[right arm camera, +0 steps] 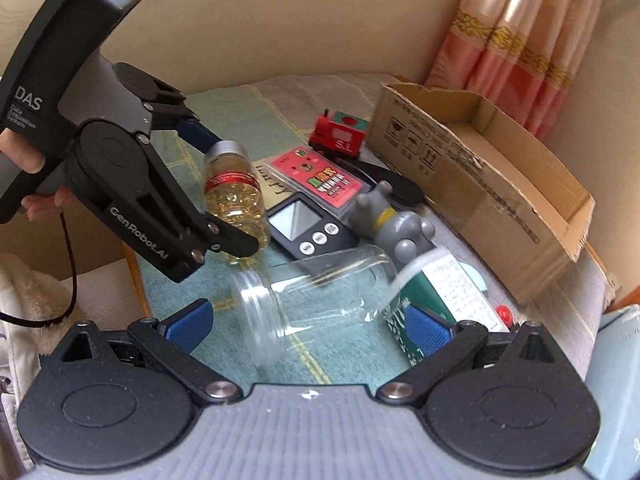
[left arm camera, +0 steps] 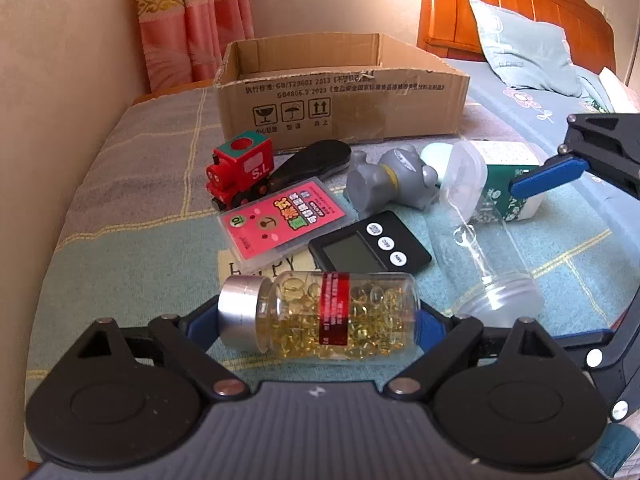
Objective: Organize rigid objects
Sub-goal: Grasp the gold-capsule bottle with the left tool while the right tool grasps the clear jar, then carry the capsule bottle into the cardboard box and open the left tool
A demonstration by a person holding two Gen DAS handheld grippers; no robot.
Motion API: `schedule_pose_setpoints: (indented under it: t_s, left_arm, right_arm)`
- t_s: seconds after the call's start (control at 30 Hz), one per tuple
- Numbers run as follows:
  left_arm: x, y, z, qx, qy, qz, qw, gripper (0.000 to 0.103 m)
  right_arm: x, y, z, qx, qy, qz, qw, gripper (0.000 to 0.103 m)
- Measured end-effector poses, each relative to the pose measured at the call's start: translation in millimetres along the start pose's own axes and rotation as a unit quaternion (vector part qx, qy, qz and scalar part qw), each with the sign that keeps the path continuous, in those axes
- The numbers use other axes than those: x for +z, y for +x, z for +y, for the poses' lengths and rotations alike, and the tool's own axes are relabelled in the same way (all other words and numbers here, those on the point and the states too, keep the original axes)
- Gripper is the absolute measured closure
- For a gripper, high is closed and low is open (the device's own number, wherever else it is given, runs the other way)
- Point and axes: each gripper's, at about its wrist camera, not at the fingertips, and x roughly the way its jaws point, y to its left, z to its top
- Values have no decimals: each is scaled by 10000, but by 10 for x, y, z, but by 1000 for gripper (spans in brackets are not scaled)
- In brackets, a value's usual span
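My left gripper is shut on a clear capsule bottle with a silver cap and red label, gripped end to end; it also shows in the right wrist view. My right gripper is open around a clear empty jar lying on its side; the jar also shows in the left wrist view. An open cardboard box stands at the back. In front of it lie a red toy train, a pink card case, a black timer, a grey toy figure and a green box.
A black shoe insole lies behind the train. The things rest on a checked cloth over a low table beside the wall. A bed with a pillow is to the right. A pink curtain hangs behind.
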Motion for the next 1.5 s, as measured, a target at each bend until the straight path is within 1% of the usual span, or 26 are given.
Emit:
schedule_pose_setpoints:
  t_s: [0.17, 0.3, 0.4, 0.5, 0.6, 0.73, 0.87, 0.97, 1.17, 1.33, 1.47, 1.5]
  left_arm:
    - [-4, -4, 48, 41, -20, 11, 10000, 10]
    - [-15, -24, 88, 55, -35, 55, 10000, 10]
    - [-27, -43, 108, 60, -55, 80, 9999, 10]
    - [-30, -75, 112, 31, -62, 75, 9999, 10]
    - [-28, -93, 112, 17, -35, 59, 10000, 10]
    - [-34, -103, 102, -38, -23, 62, 10000, 11]
    - [-38, -94, 110, -75, 39, 33, 10000, 10]
    - [-42, -98, 120, -37, 67, 37, 10000, 10]
    - [-49, -101, 124, -48, 129, 13, 9999, 10]
    - [-47, -99, 111, 0, 88, 45, 10000, 10]
    - [-62, -113, 94, 55, 0, 142, 9999, 10]
    - [-68, -114, 93, 52, -2, 137, 9999, 10]
  right_arm:
    - [9, 36, -55, 125, 20, 83, 9999, 0]
    - [28, 93, -106, 308, 53, 79, 9995, 0]
    - [74, 126, -108, 345, -56, 74, 9994, 0]
    - [130, 115, -69, 358, -292, 21, 9989, 0]
    - [219, 113, -66, 503, -482, -43, 9976, 0]
    - [292, 238, -101, 545, -584, 60, 9968, 0]
    - [354, 367, -162, 744, -401, 290, 9960, 0]
    - [362, 381, -91, 602, -494, 457, 9959, 0]
    - [260, 302, 34, 504, -640, 704, 9942, 0]
    - [201, 307, -7, 518, -271, 795, 9951, 0]
    - [176, 336, -10, 390, -89, 815, 9959, 0]
    - [175, 337, -8, 349, -72, 812, 9961, 1]
